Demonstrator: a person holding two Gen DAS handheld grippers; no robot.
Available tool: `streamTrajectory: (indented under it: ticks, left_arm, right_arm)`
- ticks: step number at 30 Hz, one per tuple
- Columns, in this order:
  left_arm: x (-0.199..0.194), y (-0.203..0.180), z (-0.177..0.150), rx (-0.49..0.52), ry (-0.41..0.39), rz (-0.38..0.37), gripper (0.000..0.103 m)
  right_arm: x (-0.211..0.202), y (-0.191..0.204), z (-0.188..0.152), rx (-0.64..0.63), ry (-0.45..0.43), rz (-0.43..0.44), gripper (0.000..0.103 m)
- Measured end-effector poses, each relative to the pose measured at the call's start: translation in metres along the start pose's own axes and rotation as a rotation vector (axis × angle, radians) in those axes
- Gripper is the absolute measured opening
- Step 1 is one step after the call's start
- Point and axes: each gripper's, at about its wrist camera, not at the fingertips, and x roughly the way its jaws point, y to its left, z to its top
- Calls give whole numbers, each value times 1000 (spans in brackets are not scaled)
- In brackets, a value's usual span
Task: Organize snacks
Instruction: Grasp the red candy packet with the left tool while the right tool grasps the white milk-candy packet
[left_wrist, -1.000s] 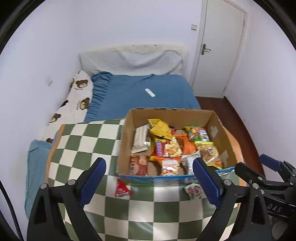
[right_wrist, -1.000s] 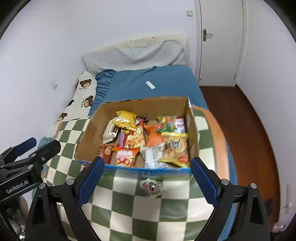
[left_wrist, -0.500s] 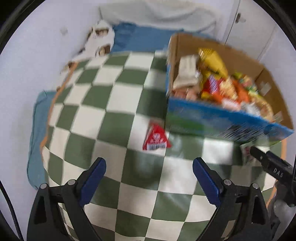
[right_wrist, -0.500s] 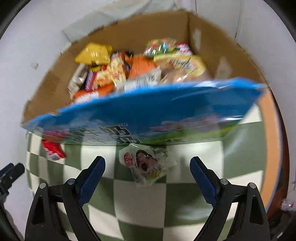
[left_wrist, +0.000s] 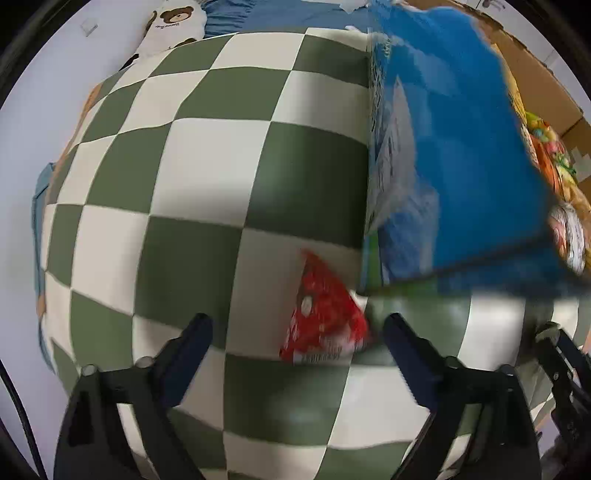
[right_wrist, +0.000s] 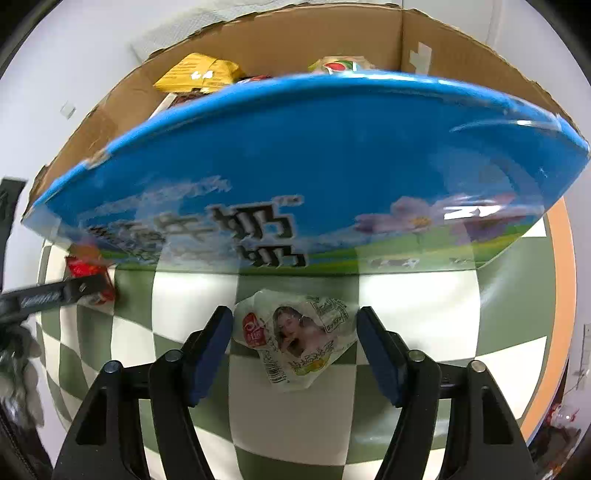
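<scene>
Down at the bottom of the right wrist view, our right gripper (right_wrist: 293, 350) has its jaws spread wide with nothing held, and the white snack packet (right_wrist: 295, 341) lies flat on the checkered cloth (right_wrist: 280, 424) right between the blue fingertips (right_wrist: 208, 349). Neither pad looks to be touching it yet. Over on the left wrist view, lower middle, our left gripper (left_wrist: 297, 354) is just as wide open and empty, and the red snack packet (left_wrist: 323, 325) sits on the cloth between its tips, closer to the right-hand one and a bit blurry.

So progress-wise: most of the job looks done already. The cardboard box (right_wrist: 332, 155) fills the upper half of the right wrist view, and we can see a yellow bag (right_wrist: 201, 72) and a packet with a green and red print (right_wrist: 338, 66) peeking over its rim, plus more colourful wrappers at the right edge of the left view. As far as we can tell, only these two loose packets are left outside the box, both lying just in front of its blue front wall. What's left, we reckon, is closing on each one and dropping it in.

Labels: the box front has big dark Chinese lettering, and we can make out 奶, so it's probably an old milk carton, with flowers and green grass printed along the bottom. The white packet shows a woman's portrait, a red logo and a barcode; the small text isn't readable. The red one has a barcode strip along its lower edge and not much else we can read.
</scene>
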Motion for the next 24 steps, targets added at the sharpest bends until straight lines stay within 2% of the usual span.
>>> streamTrajectory:
  ticks: [1, 3, 4, 5, 10, 13, 16, 18, 20, 24]
  left_arm:
    - [2, -1, 0, 6, 2, -4, 55]
    - [4, -3, -3, 21, 11, -17, 42]
    - [4, -4, -6, 32, 9, -16, 39]
    - [3, -5, -10, 39, 7, -16, 39]
    - [-1, -7, -47, 34, 36, -62, 39]
    - [0, -11, -71, 22, 62, -93, 39]
    - [3, -18, -86, 6, 79, -120, 39]
    - [3, -22, -91, -2, 85, -134, 39]
    - [2, -27, -96, -6, 89, -150, 39]
    - [-2, -40, -115, 16, 102, -177, 39]
  right_arm:
    - [-3, 3, -1, -17, -2, -12, 60]
    - [-6, 7, -4, -30, 3, -10, 60]
    - [-6, 8, -5, -36, 11, -9, 56]
    - [-8, 8, -6, -42, 13, -11, 50]
    - [-9, -2, -7, -10, 45, 40, 50]
    - [-2, -16, -1, 41, 48, 71, 63]
    - [12, -24, 5, 82, 64, 107, 68]
    - [15, -21, 4, 77, 51, 100, 67]
    - [20, -13, 9, 42, 77, 97, 58]
    - [14, 2, -6, -33, 99, 81, 57]
